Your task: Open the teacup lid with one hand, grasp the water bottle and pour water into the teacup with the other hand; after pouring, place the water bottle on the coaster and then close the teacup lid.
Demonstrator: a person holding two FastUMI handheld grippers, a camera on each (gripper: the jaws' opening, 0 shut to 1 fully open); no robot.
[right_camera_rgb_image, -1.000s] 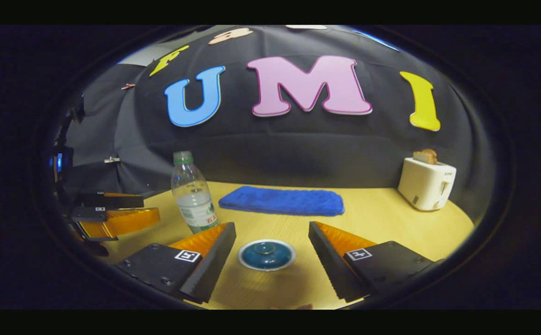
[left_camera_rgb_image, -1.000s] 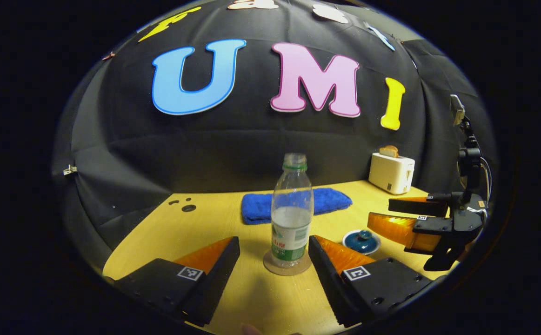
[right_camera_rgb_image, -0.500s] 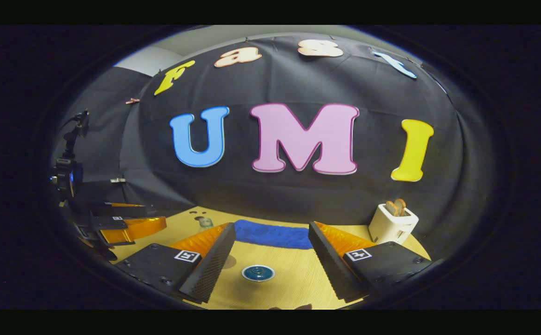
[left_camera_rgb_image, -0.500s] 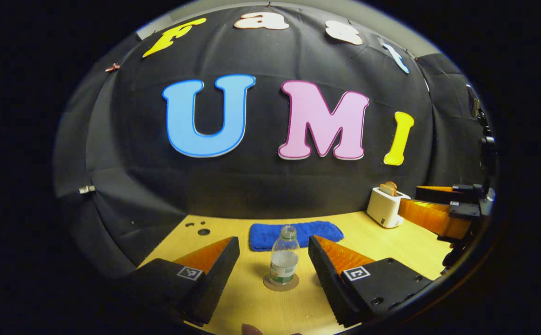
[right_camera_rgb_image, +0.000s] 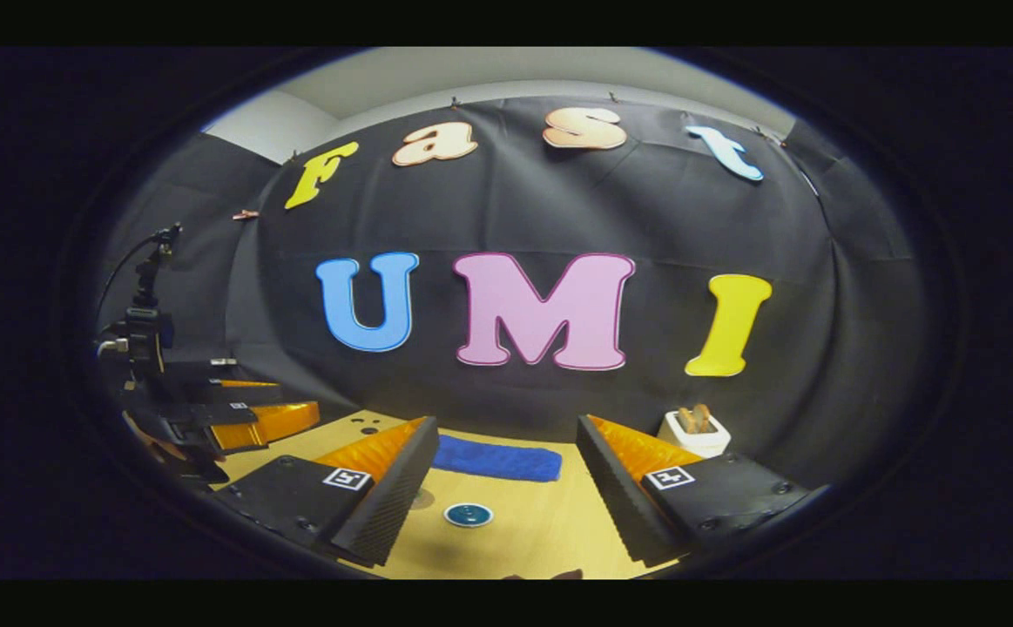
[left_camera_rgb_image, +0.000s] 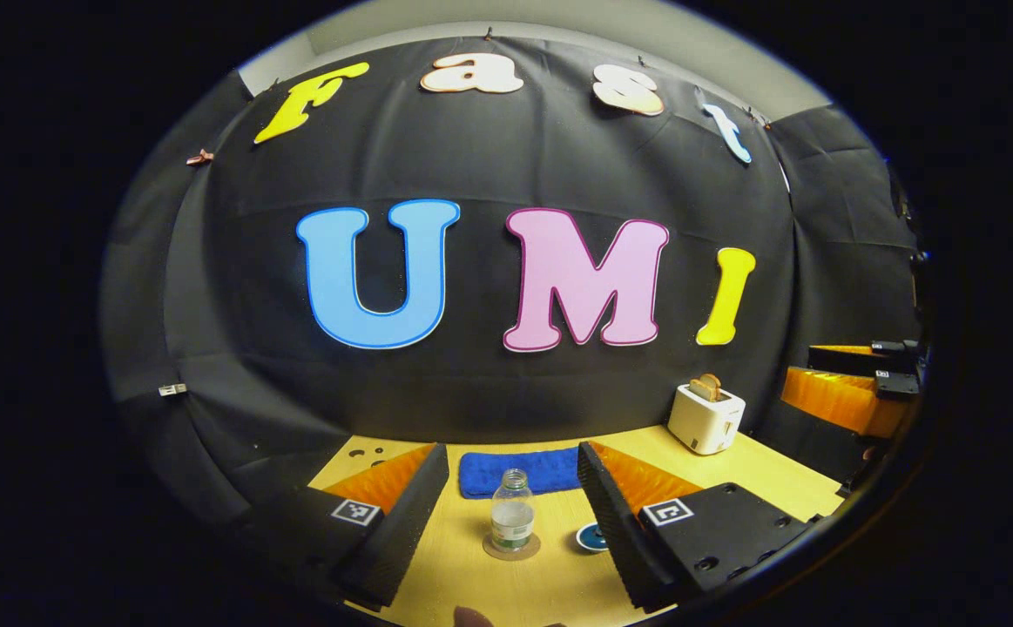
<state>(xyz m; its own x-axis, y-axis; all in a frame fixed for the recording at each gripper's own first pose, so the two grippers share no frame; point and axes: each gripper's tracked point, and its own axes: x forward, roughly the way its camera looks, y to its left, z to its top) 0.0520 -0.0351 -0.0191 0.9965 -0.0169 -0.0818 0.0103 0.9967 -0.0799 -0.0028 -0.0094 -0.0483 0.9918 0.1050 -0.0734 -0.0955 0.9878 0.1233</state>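
Observation:
A clear water bottle (left_camera_rgb_image: 512, 511) with no cap and a little water stands upright on a round coaster (left_camera_rgb_image: 510, 548) on the wooden table. To its right sits the blue-lidded teacup (left_camera_rgb_image: 594, 537), partly hidden behind one finger of my left gripper. My left gripper (left_camera_rgb_image: 512, 451) is open and high above the bottle, with nothing between its fingers. In the right gripper view the teacup (right_camera_rgb_image: 469, 515) sits far below, its lid on. My right gripper (right_camera_rgb_image: 507, 422) is open and empty above it. The left gripper (right_camera_rgb_image: 245, 418) hangs at that view's left, also open.
A folded blue towel (left_camera_rgb_image: 519, 471) lies behind the bottle near the wall. A white toaster (left_camera_rgb_image: 705, 418) with toast stands at the back right. The right gripper (left_camera_rgb_image: 846, 392) hovers at the far right of the left gripper view. Small holes (left_camera_rgb_image: 367, 453) mark the table's back left.
Both grippers have pulled up and back from the table, so bottle and teacup look much smaller. Both stay open and empty. Bottle, coaster and lidded teacup have not moved.

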